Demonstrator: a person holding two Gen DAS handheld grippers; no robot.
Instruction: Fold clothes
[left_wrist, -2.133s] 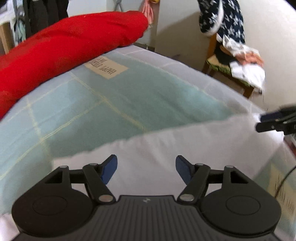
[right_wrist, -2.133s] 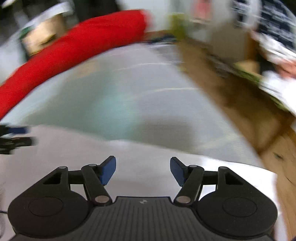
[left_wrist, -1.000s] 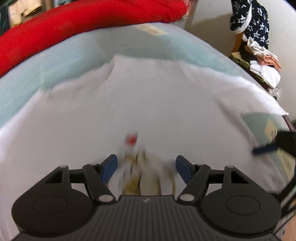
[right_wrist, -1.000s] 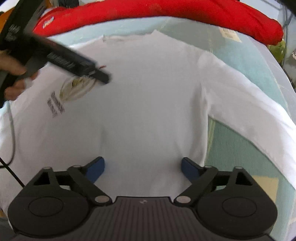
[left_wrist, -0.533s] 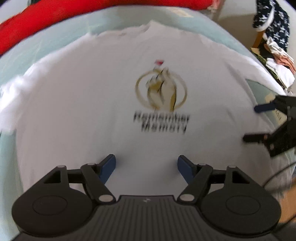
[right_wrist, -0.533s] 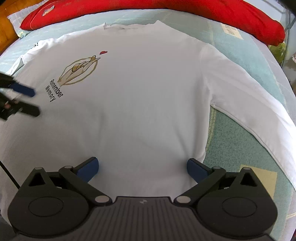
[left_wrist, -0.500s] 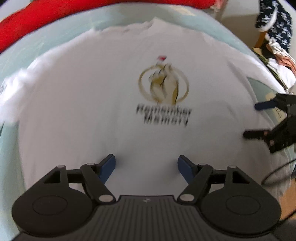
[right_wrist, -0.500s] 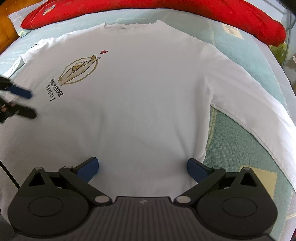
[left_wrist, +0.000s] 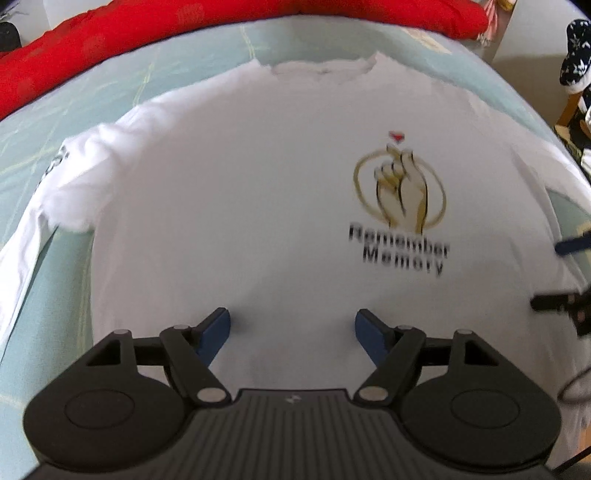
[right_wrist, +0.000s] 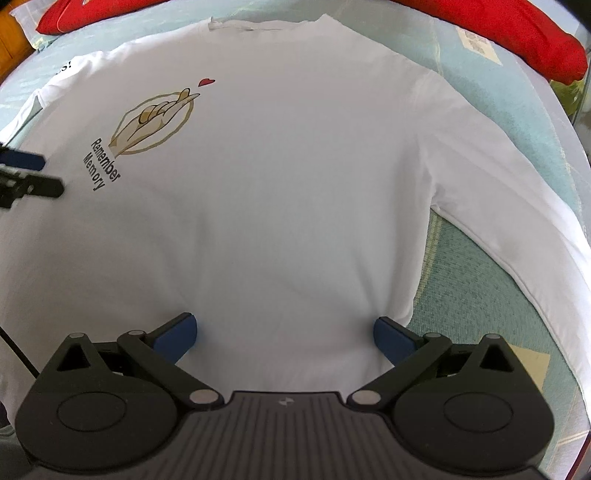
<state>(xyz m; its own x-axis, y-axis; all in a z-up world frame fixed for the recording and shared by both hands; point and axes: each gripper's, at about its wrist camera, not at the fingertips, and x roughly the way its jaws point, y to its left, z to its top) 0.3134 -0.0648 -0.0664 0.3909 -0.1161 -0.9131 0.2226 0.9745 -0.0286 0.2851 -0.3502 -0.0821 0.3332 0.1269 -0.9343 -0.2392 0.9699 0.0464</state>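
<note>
A white long-sleeved shirt (left_wrist: 240, 221) (right_wrist: 295, 184) lies flat, front up, on a pale green bedspread (left_wrist: 44, 295) (right_wrist: 480, 314). It carries a gold hand logo with the words "Remember Memory" (left_wrist: 400, 221) (right_wrist: 147, 122). My left gripper (left_wrist: 291, 328) hovers open over the shirt's lower left body. Over the lower right body, near the hem corner, my right gripper (right_wrist: 284, 334) is wide open. Both hold nothing. Each gripper's fingertips show at the edge of the other's view. The right sleeve (right_wrist: 517, 229) stretches out straight; the left sleeve (left_wrist: 29, 229) hangs toward the bed's edge.
A long red pillow (left_wrist: 147, 33) (right_wrist: 517, 33) lies across the head of the bed beyond the collar. At the far right a chair with piled clothes (left_wrist: 576, 81) stands beside the bed. A thin black cable (right_wrist: 14, 350) trails at the left edge.
Both grippers pulled back from the far side of the bed to the shirt's lower half. The left gripper then slid left, so the logo now sits to its right. The right gripper barely moved.
</note>
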